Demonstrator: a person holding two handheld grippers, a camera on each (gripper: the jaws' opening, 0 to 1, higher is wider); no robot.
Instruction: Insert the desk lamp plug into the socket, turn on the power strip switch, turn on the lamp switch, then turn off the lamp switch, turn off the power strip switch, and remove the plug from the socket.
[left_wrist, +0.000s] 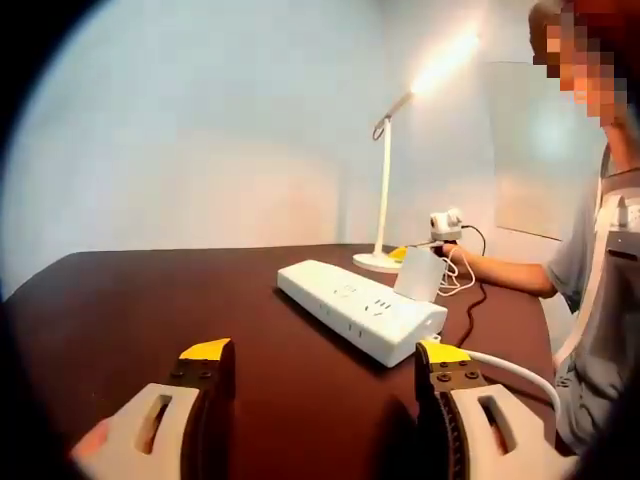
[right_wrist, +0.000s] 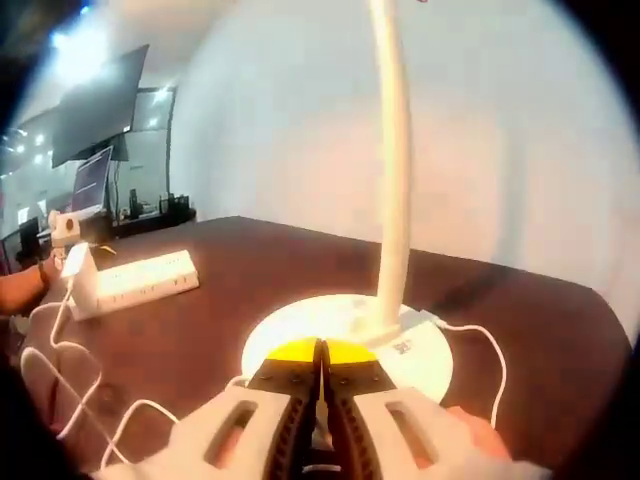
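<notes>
Left tongs (left_wrist: 322, 362) wide open, holding nothing, hovering over the dark worktop (left_wrist: 150, 300). Power strip (left_wrist: 360, 310) lies just ahead of them, white plug adapter (left_wrist: 418, 272) seated at its far end. Lamp (left_wrist: 385, 190) beyond it is lit. Right tongs (right_wrist: 320, 368) closed, tips pressed on the lamp base (right_wrist: 345, 340), gripping nothing.

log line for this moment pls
lamp: lit | plug: in power strip | right gripper: shut, at lamp base | left gripper: open, short of strip
</notes>
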